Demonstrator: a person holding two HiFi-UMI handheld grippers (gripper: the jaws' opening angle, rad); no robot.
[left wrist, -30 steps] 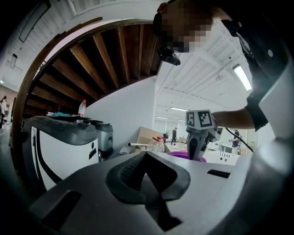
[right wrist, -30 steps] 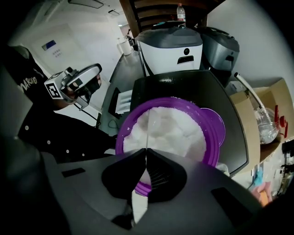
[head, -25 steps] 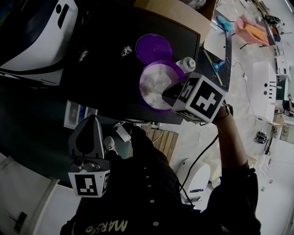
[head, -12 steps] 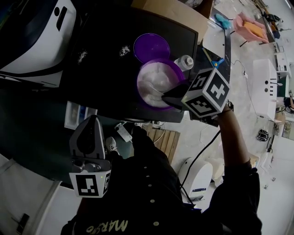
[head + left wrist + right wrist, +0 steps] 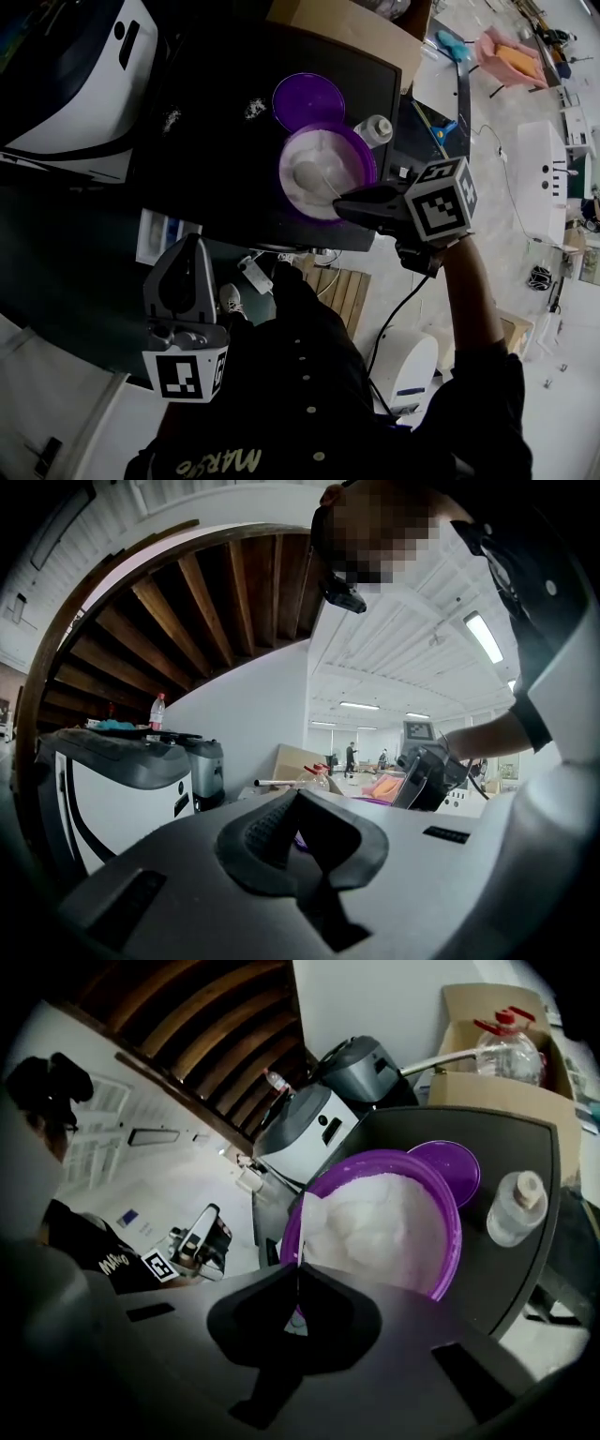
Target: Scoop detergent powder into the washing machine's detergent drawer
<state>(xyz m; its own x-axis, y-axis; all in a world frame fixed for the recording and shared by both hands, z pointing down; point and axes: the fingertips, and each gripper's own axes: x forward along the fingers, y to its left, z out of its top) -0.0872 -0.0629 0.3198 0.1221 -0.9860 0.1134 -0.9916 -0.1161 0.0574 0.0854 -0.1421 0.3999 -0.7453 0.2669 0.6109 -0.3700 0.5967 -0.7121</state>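
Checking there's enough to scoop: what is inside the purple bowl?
The round purple plastic bowl holds white detergent powder and a white scoop, its handle pinched by the right hand-held gripper. The powder covers the bowl's bottom.

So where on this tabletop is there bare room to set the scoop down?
Free: the tabletop left of the bowl and lid, apart from two small powder spills there. Crowded: the right corner, where bottle, bowl and right gripper holding the scoop bunch together.
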